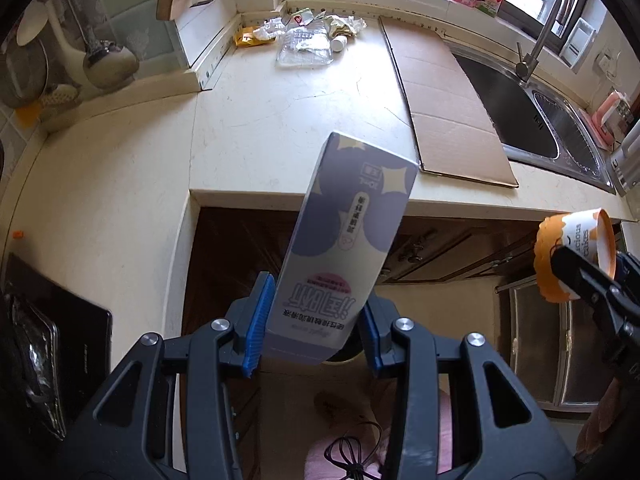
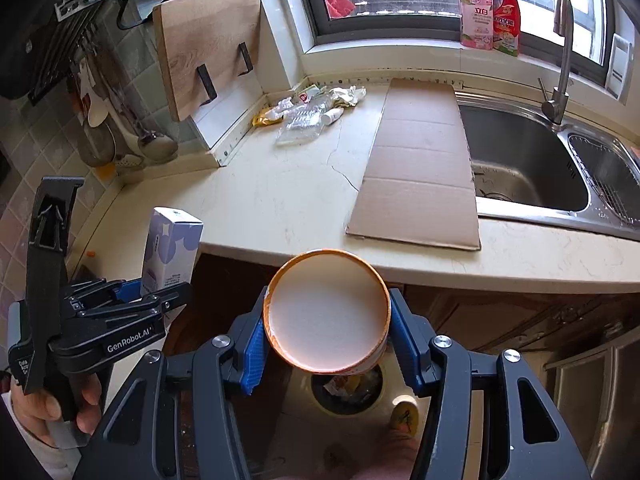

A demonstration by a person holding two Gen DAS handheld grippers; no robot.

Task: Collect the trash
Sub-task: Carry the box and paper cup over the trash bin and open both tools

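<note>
My left gripper [image 1: 316,322] is shut on the lower end of a tall lavender-and-white carton [image 1: 352,216], which tilts out past the counter's front edge. In the right wrist view that carton [image 2: 172,244] stands upright in the left gripper [image 2: 154,294], held by a hand at the lower left. My right gripper [image 2: 328,340] is shut on an orange-and-white paper cup [image 2: 328,316] with its blue pads on both sides; the cup's inside faces the camera. Right below the cup, a round trash bin [image 2: 346,394] with scraps in it stands on the floor. More trash [image 2: 316,112] lies heaped in the counter's far corner.
A flat cardboard sheet [image 2: 420,172] lies on the cream counter [image 2: 280,184] beside a steel sink [image 2: 520,160] with a faucet [image 2: 558,92]. A wooden cutting board [image 2: 208,48] leans at the back left. A black cooktop [image 1: 60,320] sits far left. Brown cabinet doors [image 2: 500,320] run under the counter.
</note>
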